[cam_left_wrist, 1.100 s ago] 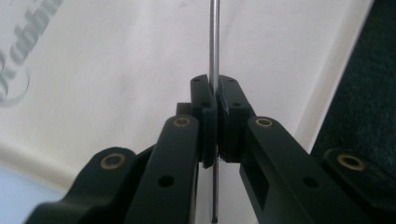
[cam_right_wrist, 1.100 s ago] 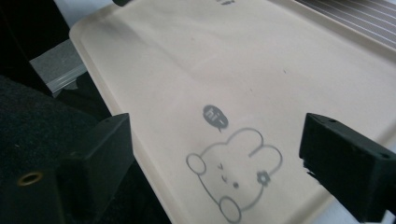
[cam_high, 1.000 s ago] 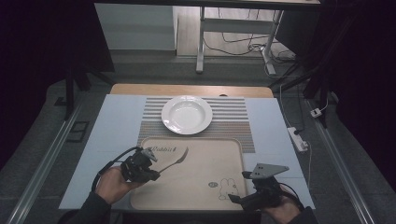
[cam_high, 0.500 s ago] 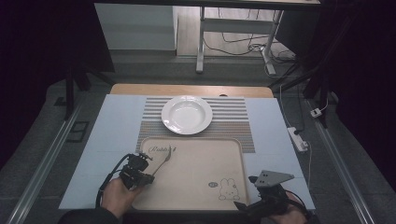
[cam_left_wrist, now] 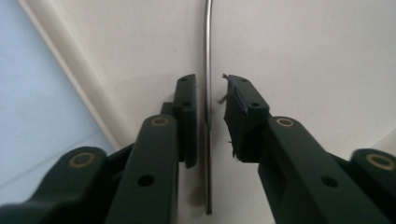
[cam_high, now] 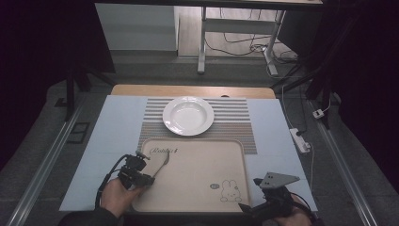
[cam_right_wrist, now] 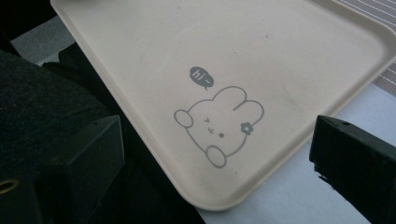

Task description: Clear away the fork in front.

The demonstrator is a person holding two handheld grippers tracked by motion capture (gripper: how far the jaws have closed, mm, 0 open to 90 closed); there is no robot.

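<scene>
Two prints: "Rabbit" (cam_high: 165, 150), "hi~" (cam_right_wrist: 201, 77) on tray (cam_high: 197, 188)

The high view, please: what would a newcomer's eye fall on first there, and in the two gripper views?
First, the white plate on the striped mat at the table's middle. Nearer the person lies a beige tray with a rabbit drawing in one corner. At the tray's left side a metal utensil rests on it, its thin handle running between the jaws of the left hand-held gripper, which have just been opening and stand clear of it.
</scene>
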